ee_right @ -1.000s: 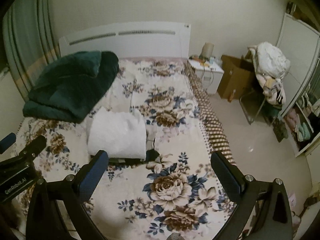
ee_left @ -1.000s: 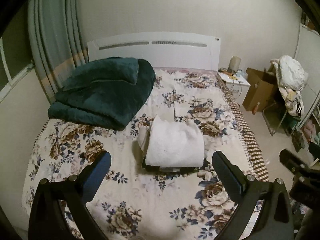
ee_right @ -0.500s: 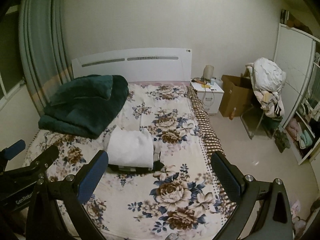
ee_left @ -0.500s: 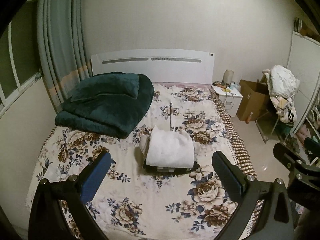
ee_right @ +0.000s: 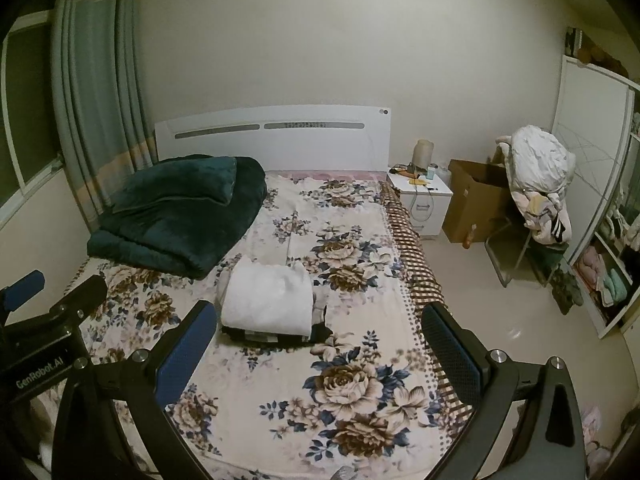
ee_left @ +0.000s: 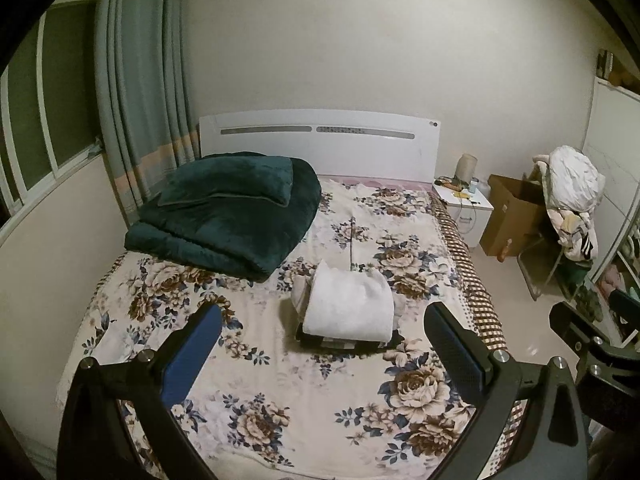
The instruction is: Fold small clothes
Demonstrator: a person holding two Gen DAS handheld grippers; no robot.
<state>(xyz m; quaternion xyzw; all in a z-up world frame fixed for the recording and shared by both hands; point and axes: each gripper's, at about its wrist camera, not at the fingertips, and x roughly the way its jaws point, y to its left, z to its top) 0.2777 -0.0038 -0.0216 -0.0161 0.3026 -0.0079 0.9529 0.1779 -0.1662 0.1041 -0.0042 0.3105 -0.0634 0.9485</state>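
Note:
A folded white garment lies on top of a small stack of dark folded clothes in the middle of the floral bed. The stack also shows in the right wrist view. My left gripper is open and empty, held well back above the foot of the bed. My right gripper is open and empty too, to the right of the left one. Both are clear of the stack.
A folded dark green blanket lies at the bed's head on the left. A white nightstand, a cardboard box and a chair piled with clothes stand right of the bed. Curtains hang left.
Both grippers have pulled back and risen away from the bed; the stack looks smaller and more of the room shows. The stack has not moved.

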